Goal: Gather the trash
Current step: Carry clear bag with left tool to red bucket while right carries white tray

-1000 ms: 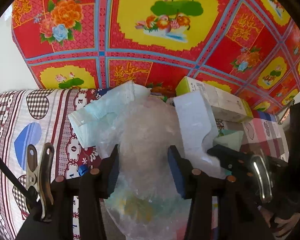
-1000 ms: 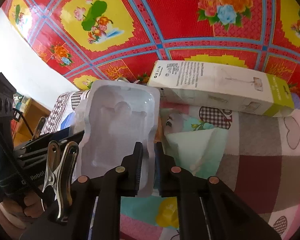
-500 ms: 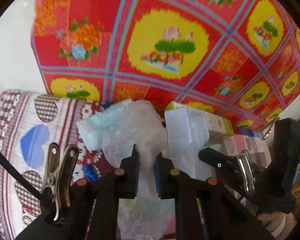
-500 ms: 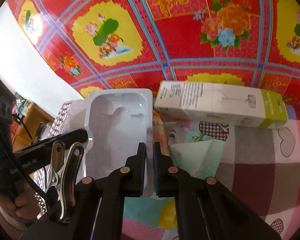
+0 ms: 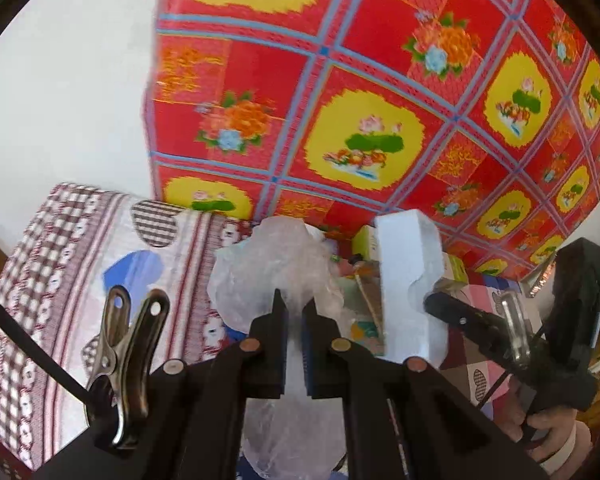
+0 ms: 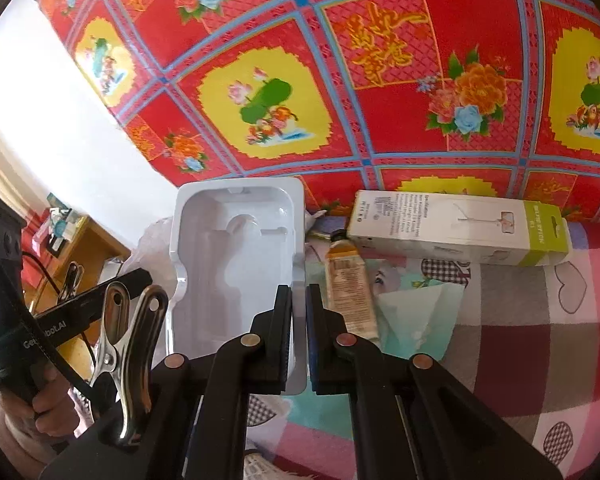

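Observation:
My left gripper (image 5: 294, 308) is shut on a crumpled clear plastic bag (image 5: 276, 268), which hangs lifted above the patterned bed sheet (image 5: 80, 280). My right gripper (image 6: 298, 300) is shut on the right rim of a white moulded plastic tray (image 6: 236, 256), held upright off the bed. The same tray (image 5: 408, 280) shows edge-on in the left wrist view, just right of the bag, with the right gripper's arm (image 5: 500, 336) beside it. On the bed lie a long white and green carton (image 6: 460, 228), a small yellowish tube (image 6: 348, 284) and a pale green paper (image 6: 416, 316).
A red, yellow and blue flowered cloth (image 6: 340, 80) covers the wall behind the bed. A white wall (image 5: 60, 100) stands at the left. A wooden cabinet (image 6: 80, 248) with small items sits beyond the bed's left edge. A hand (image 6: 48, 404) grips the left tool.
The left jaws closed on the plastic bag and lifted it off the bed. The right gripper rose with the white tray, and the tube under it came into view.

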Demonstrator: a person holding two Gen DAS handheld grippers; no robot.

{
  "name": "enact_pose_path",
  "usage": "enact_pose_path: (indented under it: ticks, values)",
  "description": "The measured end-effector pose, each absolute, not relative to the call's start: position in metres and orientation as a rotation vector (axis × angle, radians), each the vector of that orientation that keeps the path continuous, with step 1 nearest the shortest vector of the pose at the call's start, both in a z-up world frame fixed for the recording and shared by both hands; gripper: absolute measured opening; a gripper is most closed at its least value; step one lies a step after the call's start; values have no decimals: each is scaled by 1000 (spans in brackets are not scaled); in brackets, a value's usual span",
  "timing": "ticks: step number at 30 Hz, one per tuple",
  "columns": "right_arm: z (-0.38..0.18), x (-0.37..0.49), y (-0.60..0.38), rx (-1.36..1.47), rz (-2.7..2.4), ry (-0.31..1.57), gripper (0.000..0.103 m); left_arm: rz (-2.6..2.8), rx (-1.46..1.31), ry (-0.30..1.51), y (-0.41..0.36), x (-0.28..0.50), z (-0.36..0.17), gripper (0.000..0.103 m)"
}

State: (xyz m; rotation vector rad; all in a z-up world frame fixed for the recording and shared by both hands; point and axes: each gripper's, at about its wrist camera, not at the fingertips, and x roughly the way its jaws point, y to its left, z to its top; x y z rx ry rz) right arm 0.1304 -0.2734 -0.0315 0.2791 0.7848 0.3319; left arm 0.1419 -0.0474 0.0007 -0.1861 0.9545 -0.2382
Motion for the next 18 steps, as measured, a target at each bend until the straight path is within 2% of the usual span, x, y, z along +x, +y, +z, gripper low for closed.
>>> enact_pose_path:
  ticks: [18]
  values:
    - [-7,105,-207,221,364,762,8,-138,-236,895,48,107,28,5]
